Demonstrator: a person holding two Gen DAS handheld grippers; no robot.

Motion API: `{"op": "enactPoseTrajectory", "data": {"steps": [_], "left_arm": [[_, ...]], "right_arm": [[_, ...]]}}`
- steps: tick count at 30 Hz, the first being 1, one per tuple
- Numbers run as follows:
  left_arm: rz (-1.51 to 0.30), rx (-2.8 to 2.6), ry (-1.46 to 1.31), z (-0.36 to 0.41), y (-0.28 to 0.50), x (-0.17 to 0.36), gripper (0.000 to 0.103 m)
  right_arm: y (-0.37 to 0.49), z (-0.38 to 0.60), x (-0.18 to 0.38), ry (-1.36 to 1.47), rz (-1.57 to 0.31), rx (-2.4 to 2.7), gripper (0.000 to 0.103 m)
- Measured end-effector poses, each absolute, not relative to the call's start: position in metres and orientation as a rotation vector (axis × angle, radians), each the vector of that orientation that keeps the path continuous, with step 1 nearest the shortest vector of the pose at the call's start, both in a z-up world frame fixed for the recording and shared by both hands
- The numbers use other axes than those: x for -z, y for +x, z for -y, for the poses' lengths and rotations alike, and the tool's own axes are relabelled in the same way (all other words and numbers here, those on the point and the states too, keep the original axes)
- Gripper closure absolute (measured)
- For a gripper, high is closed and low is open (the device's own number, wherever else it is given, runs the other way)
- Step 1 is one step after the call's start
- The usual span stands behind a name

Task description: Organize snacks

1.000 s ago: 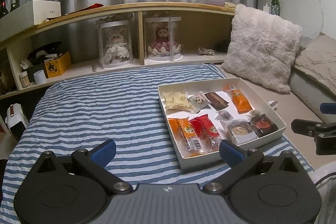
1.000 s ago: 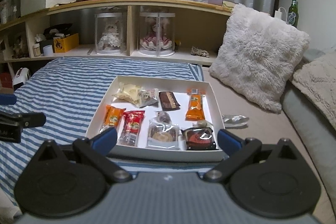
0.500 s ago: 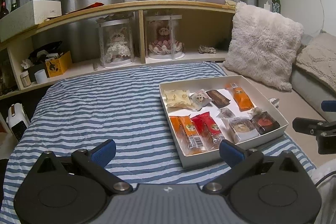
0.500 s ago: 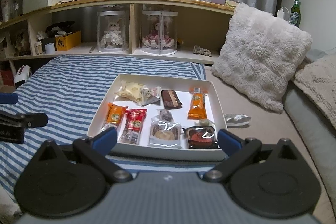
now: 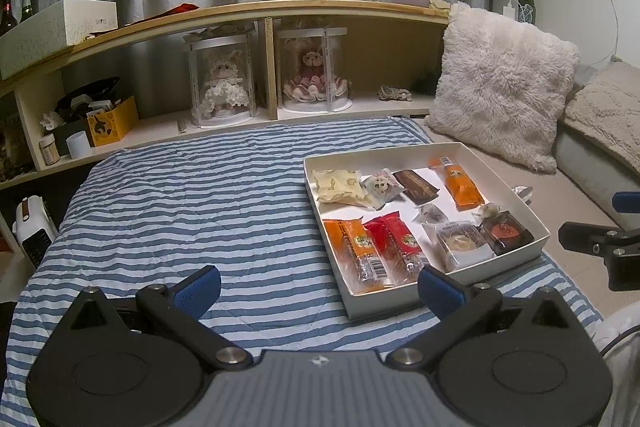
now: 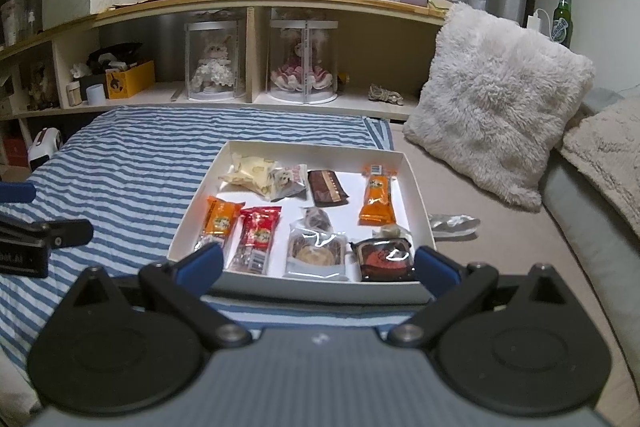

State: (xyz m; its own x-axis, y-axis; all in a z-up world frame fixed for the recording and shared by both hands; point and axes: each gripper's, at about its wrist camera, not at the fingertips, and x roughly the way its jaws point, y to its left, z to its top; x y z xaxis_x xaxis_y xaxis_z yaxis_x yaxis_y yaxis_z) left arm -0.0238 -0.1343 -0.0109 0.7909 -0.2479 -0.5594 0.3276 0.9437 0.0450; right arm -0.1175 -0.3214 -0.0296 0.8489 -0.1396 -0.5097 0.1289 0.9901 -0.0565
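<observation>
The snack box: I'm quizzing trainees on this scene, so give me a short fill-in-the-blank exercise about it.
1. The white snack box rests on a blue-and-white ____ blanket.
2. Both the left gripper and the right gripper are ____ and hold nothing.
3. The silver wrapper lies ____ the box, on its pillow side.
4. On the shelf stand ____ clear doll cases.

Missing words: striped; open; outside; two

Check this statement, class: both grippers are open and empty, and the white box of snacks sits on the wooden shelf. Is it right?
One detail is wrong. The white box sits on the striped blanket, not on the shelf, as the right wrist view shows. The left gripper and right gripper are indeed open and empty.
</observation>
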Motion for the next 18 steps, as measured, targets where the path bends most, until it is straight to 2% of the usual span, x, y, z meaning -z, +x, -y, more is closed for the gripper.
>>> {"op": "enactPoseTrajectory", "data": {"steps": [18], "left_arm": [[-0.581,0.311,0.142,0.1338,-0.0241,0.0110,0.000]], "right_arm": [[-0.1180,0.3196,0.0295,-0.022,-0.539,0.143,0.001]]}}
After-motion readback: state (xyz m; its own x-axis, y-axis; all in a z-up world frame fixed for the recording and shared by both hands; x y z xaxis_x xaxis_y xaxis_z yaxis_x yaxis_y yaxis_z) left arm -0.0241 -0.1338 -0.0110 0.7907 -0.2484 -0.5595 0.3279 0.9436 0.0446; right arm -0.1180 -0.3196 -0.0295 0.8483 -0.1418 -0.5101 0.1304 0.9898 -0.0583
